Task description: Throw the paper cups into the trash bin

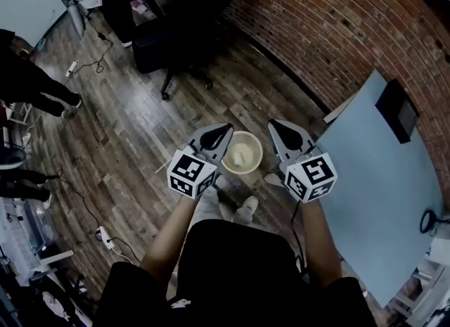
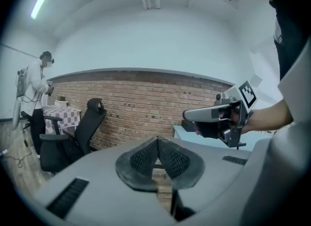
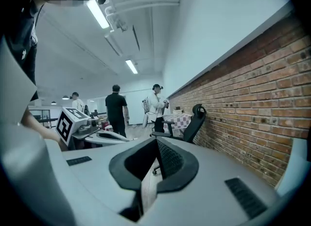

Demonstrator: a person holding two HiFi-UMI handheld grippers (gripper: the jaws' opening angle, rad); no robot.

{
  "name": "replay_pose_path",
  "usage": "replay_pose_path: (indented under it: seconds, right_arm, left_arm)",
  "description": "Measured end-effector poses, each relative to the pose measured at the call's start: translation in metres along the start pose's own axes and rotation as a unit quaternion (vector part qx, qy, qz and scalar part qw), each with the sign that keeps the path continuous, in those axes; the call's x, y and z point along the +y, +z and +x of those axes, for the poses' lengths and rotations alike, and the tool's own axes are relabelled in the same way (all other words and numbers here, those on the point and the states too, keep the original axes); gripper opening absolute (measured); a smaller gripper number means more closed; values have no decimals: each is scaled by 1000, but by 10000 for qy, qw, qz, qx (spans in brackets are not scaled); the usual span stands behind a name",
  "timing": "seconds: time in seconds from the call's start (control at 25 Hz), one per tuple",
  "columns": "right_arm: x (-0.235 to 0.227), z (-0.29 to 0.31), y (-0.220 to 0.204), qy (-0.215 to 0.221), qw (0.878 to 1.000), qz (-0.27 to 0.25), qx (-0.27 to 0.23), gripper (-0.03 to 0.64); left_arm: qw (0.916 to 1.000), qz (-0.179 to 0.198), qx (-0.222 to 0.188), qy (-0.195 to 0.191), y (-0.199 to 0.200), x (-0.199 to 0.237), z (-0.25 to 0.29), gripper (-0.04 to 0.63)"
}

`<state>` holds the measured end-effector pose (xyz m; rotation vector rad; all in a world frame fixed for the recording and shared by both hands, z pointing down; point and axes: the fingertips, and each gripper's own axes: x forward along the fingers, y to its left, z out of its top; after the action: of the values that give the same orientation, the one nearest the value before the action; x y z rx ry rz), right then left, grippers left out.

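Note:
A round white mesh trash bin stands on the wood floor just ahead of the person's feet. Pale paper cups lie inside it. My left gripper hovers above the bin's left rim, and my right gripper is just right of the bin. Both point away from the person. In the left gripper view the ribbed pads meet at the tip with nothing between them. The right gripper's pads also meet, empty. Each gripper shows in the other's view: the right gripper and the left gripper.
A light blue table with a black box stands at the right against the brick wall. A black office chair is ahead. Cables and a power strip lie on the floor, and people stand at the left.

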<state>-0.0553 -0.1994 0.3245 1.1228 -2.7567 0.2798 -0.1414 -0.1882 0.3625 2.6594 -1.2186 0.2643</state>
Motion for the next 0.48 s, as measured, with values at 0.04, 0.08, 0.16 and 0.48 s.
replay_pose_path:
  seconds: [0.04,0.08,0.16,0.48]
  right_arm:
    - [2,-1,4,71,10000,-11,-54,5]
    - [4,-2,8,142,9998,-17,-116,5]
    - [8,-2,15,252,9994,-44,-219,5]
    - [25,3,39,430,9982,-129,-404,3]
  left_arm:
    - [10000,-3,-62,48,4,-3,-4,9]
    - [9999,3,-131,105,8,-4,-7,9]
    - [9993,7,-299,228,19,-4,-14,9]
    - [9962,196,-731,435,69,1,-34,9]
